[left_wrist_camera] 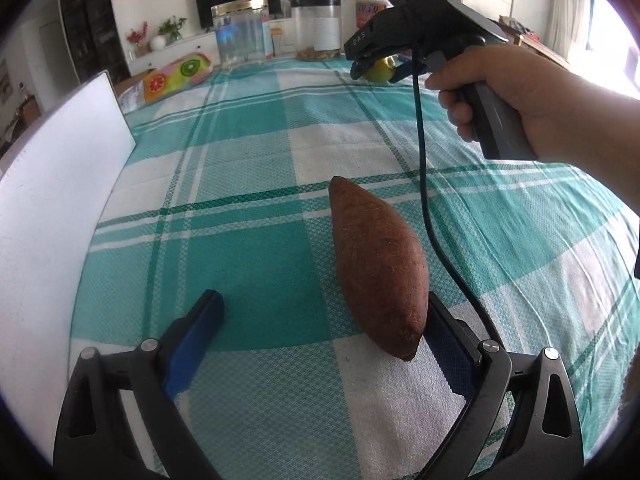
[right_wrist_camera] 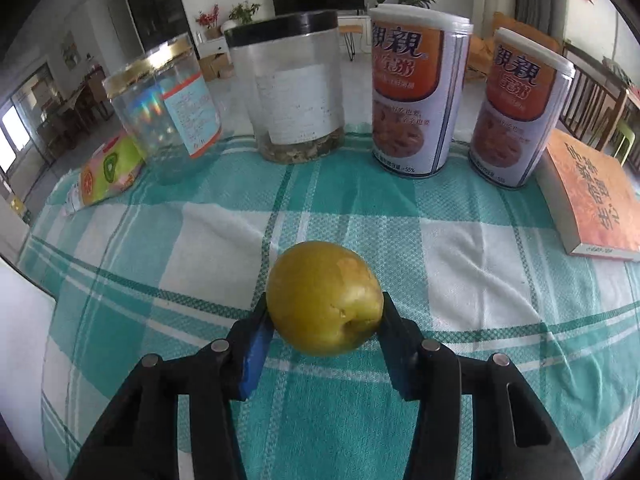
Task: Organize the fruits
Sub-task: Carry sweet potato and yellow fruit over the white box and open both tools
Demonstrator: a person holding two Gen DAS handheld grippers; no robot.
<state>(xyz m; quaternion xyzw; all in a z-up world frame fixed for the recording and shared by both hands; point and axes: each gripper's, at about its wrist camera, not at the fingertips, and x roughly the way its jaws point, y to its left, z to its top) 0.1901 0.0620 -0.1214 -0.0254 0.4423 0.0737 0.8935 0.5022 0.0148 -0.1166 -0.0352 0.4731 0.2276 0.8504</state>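
A brown sweet potato [left_wrist_camera: 378,266] lies on the teal checked tablecloth, its near end between the fingers of my left gripper [left_wrist_camera: 324,320]. The left gripper is open, and the potato touches the right pad [left_wrist_camera: 448,344] while the left pad [left_wrist_camera: 196,340] stands apart. My right gripper [right_wrist_camera: 325,320] is shut on a yellow-green pear [right_wrist_camera: 325,303] and holds it above the cloth. In the left wrist view the right gripper [left_wrist_camera: 376,68] hangs at the far right with the pear [left_wrist_camera: 380,72] partly hidden behind its fingers.
A gold-lidded clear jar [right_wrist_camera: 164,108], a black-lidded jar [right_wrist_camera: 296,88] and two printed cans [right_wrist_camera: 418,92] [right_wrist_camera: 520,108] stand along the far edge. An orange book [right_wrist_camera: 596,196] lies right. A fruit-print packet [right_wrist_camera: 108,172] lies left. A white board [left_wrist_camera: 52,208] stands at the left.
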